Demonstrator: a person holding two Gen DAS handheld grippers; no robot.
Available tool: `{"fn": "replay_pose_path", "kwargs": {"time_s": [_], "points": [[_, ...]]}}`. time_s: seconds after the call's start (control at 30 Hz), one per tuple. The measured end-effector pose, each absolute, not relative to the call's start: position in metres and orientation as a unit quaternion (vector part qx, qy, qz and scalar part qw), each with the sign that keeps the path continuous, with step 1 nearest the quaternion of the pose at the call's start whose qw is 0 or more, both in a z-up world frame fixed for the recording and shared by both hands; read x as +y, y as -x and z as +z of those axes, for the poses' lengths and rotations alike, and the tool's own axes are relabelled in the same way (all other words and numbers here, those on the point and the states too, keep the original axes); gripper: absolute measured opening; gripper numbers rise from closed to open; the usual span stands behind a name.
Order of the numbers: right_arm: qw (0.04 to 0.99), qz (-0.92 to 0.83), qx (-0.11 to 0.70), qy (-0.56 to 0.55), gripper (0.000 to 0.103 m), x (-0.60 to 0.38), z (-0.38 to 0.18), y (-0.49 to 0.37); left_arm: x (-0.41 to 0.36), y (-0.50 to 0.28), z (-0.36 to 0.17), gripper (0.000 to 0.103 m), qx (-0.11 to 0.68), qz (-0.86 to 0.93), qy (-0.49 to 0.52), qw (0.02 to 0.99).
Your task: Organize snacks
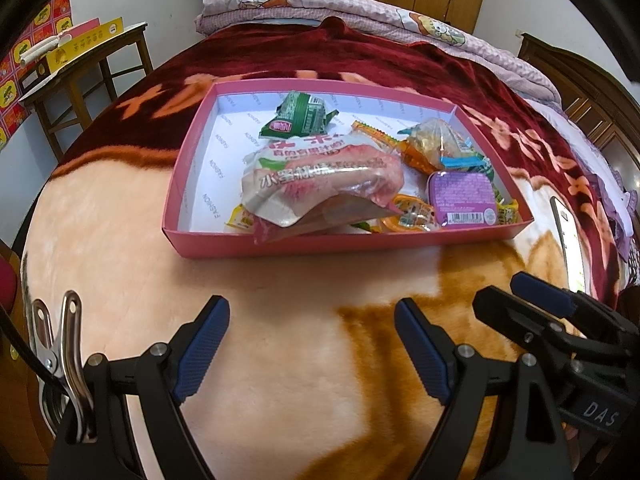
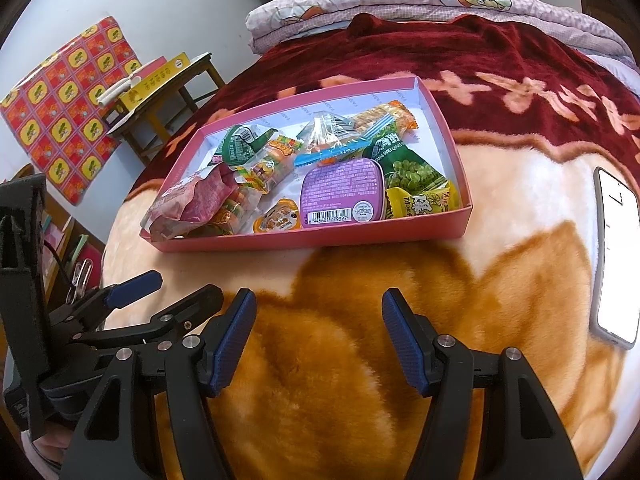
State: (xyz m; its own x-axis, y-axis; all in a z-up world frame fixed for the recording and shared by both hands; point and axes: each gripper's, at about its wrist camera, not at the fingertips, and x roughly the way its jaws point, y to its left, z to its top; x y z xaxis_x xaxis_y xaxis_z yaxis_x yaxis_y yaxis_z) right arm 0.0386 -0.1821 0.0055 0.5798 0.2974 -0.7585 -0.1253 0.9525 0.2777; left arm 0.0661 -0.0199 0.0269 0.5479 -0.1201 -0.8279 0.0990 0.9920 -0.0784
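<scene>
Snacks, assorted: all visible ones lie inside the pink box (image 1: 280, 242) on the blanket (image 1: 120, 216), among them a large pink bag (image 1: 320, 176) at the near-left with one corner over the near wall, a purple tin (image 2: 342, 188) near the middle-front, and a green pea packet (image 2: 408, 168) to its right. Left gripper (image 1: 312, 344) and right gripper (image 2: 318, 344): both released, jaws spread and empty, side by side over bare blanket, short of the box. Relation for any next reach: the box lies straight ahead of both, its long axis crosswise to the fingers; the pink bag seems nearer the left gripper, the tin and pea packet nearer the right.
</scene>
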Motion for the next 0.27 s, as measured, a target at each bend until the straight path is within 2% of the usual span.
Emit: {"fn": "replay_pose_path", "kwargs": {"time_s": [0.27], "points": [[0.883, 0.119, 0.443, -0.096, 0.067, -0.1811, 0.0052, -0.0372, -0.0186, -0.0660, 0.0206, 0.088, 0.481, -0.061, 0.013, 0.874]]}}
